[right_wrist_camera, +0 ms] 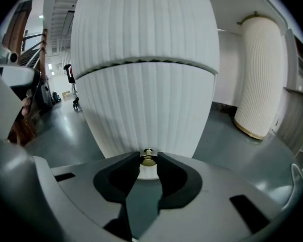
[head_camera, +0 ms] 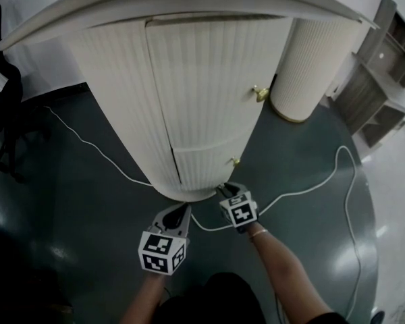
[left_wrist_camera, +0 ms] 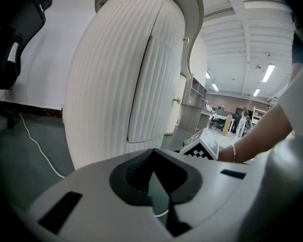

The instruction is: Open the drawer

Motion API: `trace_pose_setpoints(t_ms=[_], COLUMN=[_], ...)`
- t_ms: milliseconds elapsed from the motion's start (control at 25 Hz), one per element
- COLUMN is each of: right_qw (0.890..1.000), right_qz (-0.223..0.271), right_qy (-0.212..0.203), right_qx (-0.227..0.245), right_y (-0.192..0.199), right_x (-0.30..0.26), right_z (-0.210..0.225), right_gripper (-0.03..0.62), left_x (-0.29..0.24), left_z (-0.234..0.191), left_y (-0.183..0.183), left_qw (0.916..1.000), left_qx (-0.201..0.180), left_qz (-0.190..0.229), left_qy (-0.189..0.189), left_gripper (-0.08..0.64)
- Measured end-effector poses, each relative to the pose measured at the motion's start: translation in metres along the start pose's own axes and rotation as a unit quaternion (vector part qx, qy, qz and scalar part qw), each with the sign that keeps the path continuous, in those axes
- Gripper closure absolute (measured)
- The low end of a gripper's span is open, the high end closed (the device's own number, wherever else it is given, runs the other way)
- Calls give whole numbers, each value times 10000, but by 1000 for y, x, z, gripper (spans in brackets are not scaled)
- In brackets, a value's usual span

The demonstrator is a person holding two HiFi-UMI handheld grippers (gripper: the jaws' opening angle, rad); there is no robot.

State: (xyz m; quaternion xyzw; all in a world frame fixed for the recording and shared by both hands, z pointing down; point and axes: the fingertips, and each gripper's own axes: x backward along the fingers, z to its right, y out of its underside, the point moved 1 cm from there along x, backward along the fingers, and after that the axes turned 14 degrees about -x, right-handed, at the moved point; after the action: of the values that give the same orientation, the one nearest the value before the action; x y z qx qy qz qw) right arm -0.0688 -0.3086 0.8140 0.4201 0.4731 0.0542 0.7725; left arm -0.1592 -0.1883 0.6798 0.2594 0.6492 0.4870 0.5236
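Observation:
The white ribbed cabinet point(head_camera: 189, 79) has a drawer front point(head_camera: 202, 167) at its foot, under a taller door. In the right gripper view a small brass drawer knob point(right_wrist_camera: 148, 159) sits between the two dark pads, which touch it on both sides, so my right gripper point(right_wrist_camera: 148, 161) is shut on it. From the head view the right gripper point(head_camera: 223, 187) reaches down to the drawer, and a brass knob point(head_camera: 235, 161) shows just beyond it. My left gripper point(head_camera: 183, 209) hangs beside it, left of the drawer and short of the cabinet, its tips point(left_wrist_camera: 152, 153) together with nothing held.
The door above carries its own brass knob point(head_camera: 260, 94). A white cable point(head_camera: 310, 187) runs over the dark floor on both sides of the cabinet. A ribbed column point(head_camera: 314, 66) and grey shelving point(head_camera: 385, 93) stand to the right. A black chair point(head_camera: 3, 113) stands at the left.

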Motion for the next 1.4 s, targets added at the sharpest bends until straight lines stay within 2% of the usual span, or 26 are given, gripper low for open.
trace_pose_setpoints(t_ms=[400, 1400], right_qw=[9998, 9995], right_qz=[-54, -48], right_qy=[98, -67], right_qx=[163, 291], right_y=[3, 0], right_x=[3, 6], right_z=[5, -3], right_gripper=[491, 493], left_x=[2, 5], left_z=[3, 5], left_y=[5, 2], left_qw=[10000, 9999], left_qx=[-5, -12], left_qz=[-25, 7], left_qy=[-45, -133], left_gripper=[558, 558])
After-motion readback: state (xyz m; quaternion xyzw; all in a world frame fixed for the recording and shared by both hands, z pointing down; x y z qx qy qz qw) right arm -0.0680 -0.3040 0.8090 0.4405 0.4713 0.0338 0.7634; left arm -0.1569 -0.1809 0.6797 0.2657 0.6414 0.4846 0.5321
